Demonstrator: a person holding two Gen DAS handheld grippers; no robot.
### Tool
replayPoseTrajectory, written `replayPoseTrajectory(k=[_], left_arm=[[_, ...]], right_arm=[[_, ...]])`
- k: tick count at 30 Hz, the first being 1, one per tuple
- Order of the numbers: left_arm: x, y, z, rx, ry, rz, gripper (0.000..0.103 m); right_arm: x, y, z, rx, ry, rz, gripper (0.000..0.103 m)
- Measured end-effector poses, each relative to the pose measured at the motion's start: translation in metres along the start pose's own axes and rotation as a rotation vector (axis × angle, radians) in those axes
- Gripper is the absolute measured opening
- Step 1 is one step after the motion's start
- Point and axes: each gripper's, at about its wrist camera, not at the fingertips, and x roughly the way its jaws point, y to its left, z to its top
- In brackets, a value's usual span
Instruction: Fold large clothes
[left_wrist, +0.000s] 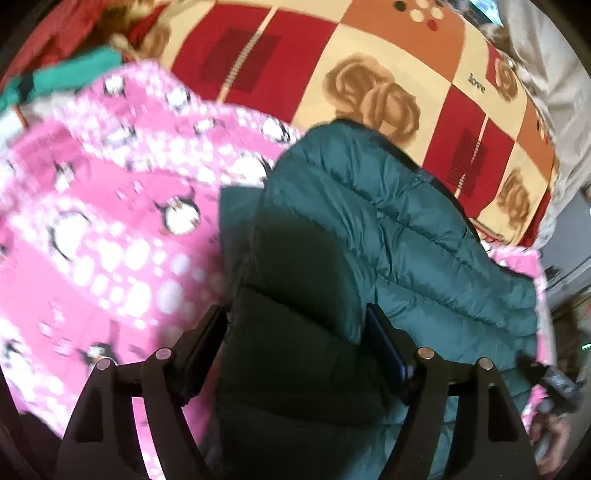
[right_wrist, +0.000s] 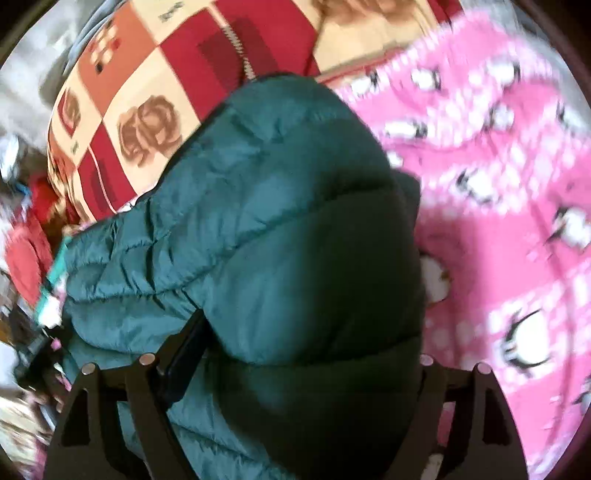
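Note:
A dark teal quilted puffer jacket lies over a pink penguin-print blanket on the bed. My left gripper is shut on a thick fold of the jacket, with fabric bulging between its black fingers. In the right wrist view the same jacket fills the middle. My right gripper is shut on another bunched fold of it; its right finger is mostly hidden by the fabric. The pink blanket spreads to the right.
A red, cream and orange patchwork bedspread with rose prints covers the bed beyond the blanket and also shows in the right wrist view. A teal and red heap of clothes lies at the far left. Clutter lies off the bed's edge.

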Motion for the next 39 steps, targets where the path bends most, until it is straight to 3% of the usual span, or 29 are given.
replayPoseTrajectory(k=[5,10,12,15,19,23,26,30,33,39], left_arm=[[-0.041,-0.022,0.006,0.074,-0.128,0.073,0.054],[-0.056,-0.052,0.003,0.166,-0.194,0.09,0.054],[-0.046,-0.061,0.0,0.191,-0.19,0.12,0.054],[-0.021,-0.067,-0.001,0.199,-0.142,0.154,0.054],[0.003,-0.059,-0.013,0.187,-0.139,0.208,0.054],[0.004,-0.065,-0.021,0.222,-0.182,0.25,0.054],[0.001,-0.069,-0.022,0.233,-0.179,0.275,0.054],[-0.017,-0.075,-0.02,0.219,-0.192,0.274,0.054],[-0.032,-0.083,-0.025,0.216,-0.219,0.221,0.054],[-0.057,-0.103,-0.035,0.242,-0.281,0.215,0.054]], right_arm=[[-0.048,0.02,-0.004,-0.076,-0.12,-0.125,0.086],[-0.076,0.046,-0.003,-0.133,-0.207,-0.101,0.087],[-0.067,0.063,-0.004,-0.168,-0.197,-0.072,0.087],[-0.038,0.079,-0.004,-0.202,-0.166,-0.1,0.087],[-0.004,0.068,-0.001,-0.169,-0.148,-0.139,0.088],[0.02,0.067,0.0,-0.177,-0.153,-0.162,0.091],[0.014,0.072,-0.001,-0.173,-0.15,-0.19,0.092],[-0.01,0.083,-0.001,-0.167,-0.184,-0.197,0.092],[-0.03,0.095,-0.009,-0.15,-0.234,-0.168,0.097],[-0.043,0.115,-0.029,-0.134,-0.241,-0.127,0.101]])
